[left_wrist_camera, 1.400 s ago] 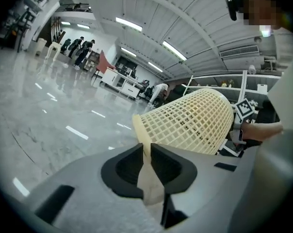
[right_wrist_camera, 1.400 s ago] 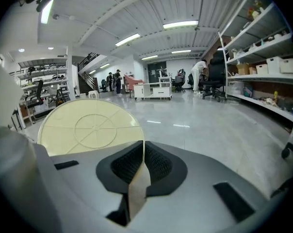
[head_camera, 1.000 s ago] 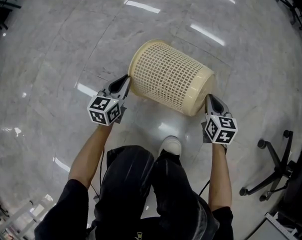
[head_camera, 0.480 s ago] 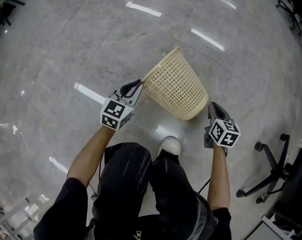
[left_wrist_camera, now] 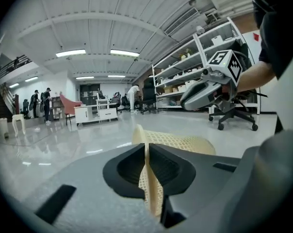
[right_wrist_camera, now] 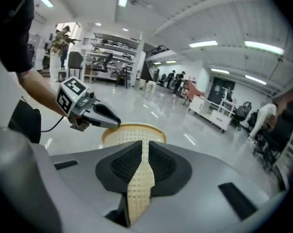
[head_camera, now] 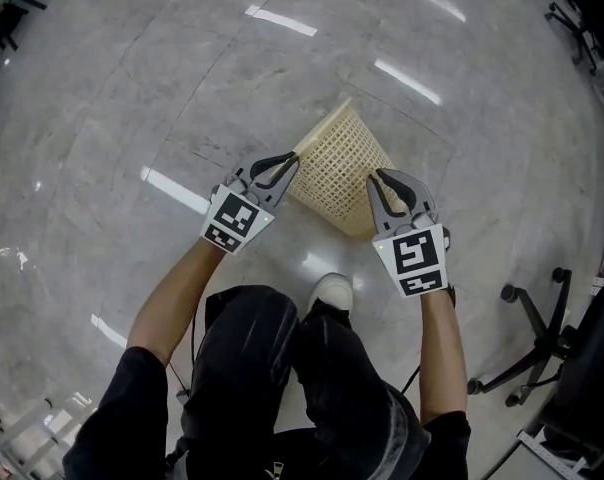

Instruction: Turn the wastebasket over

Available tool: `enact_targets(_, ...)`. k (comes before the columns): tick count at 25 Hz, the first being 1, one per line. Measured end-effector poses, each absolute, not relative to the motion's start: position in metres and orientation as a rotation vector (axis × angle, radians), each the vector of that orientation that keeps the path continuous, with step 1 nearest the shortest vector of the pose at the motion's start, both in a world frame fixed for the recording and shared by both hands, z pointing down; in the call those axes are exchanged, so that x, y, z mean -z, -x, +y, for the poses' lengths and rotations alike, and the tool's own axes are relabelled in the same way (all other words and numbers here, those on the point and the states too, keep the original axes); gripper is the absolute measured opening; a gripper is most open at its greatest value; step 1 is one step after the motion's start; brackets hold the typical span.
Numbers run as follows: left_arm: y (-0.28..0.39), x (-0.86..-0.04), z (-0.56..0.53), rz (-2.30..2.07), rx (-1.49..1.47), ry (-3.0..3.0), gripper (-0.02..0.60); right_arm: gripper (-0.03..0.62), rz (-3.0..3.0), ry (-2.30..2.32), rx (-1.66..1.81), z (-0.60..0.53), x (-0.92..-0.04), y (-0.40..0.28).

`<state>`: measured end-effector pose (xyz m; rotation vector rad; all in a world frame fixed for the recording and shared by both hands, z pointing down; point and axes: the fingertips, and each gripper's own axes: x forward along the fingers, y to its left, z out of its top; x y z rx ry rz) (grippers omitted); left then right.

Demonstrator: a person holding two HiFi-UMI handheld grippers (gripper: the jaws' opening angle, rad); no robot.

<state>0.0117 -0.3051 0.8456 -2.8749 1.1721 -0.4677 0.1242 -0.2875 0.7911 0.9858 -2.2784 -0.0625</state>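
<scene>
The wastebasket (head_camera: 340, 173) is a cream plastic lattice basket, held tilted above the floor between both grippers. My left gripper (head_camera: 290, 162) is shut on its rim at the left; in the left gripper view a thin edge of lattice (left_wrist_camera: 147, 178) is pinched between the jaws. My right gripper (head_camera: 377, 180) grips the wall on the right. In the right gripper view a strip of lattice (right_wrist_camera: 139, 183) runs between the pads, which press on it while the jaws are opening slightly. Beyond it are the round rim (right_wrist_camera: 132, 131) and the left gripper (right_wrist_camera: 107, 118).
A polished grey stone floor (head_camera: 182, 88) spreads all around. The person's white shoe (head_camera: 332, 293) is just below the basket. An office chair base (head_camera: 537, 343) stands at the right. Shelving (left_wrist_camera: 195, 64) and desks with people are far off.
The basket lay on its side between the grippers; now it is lifted and turned more end-on. Both grippers rose, rolled and came closer together, the right one most.
</scene>
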Motion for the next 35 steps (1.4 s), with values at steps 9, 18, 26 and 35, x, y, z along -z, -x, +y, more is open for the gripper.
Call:
enact_targets(9, -0.059, -0.81, -0.291, 0.649, 0.587, 2.793, 0.028, 0.138, -2.126, -0.658, 0.45, -0.317, -0.775, -0.085)
enact_targets(18, -0.107, -0.779, -0.246, 0.206, 0.443, 2.986, 0.04, 0.141, -1.904, -0.436, 0.405, -0.276, -0.774, -0.137)
enact_targets(26, -0.11, -0.764, -0.237, 0.234, 0.131, 3.273, 0.041, 0.071, -1.868, -0.6, 0.368, -0.225, -0.769, -0.195)
enact_targets(35, -0.123, -0.773, -0.21, 0.122, 0.072, 3.414, 0.04, 0.052, -2.076, -0.643, 0.139, -0.151, -0.781, -0.173)
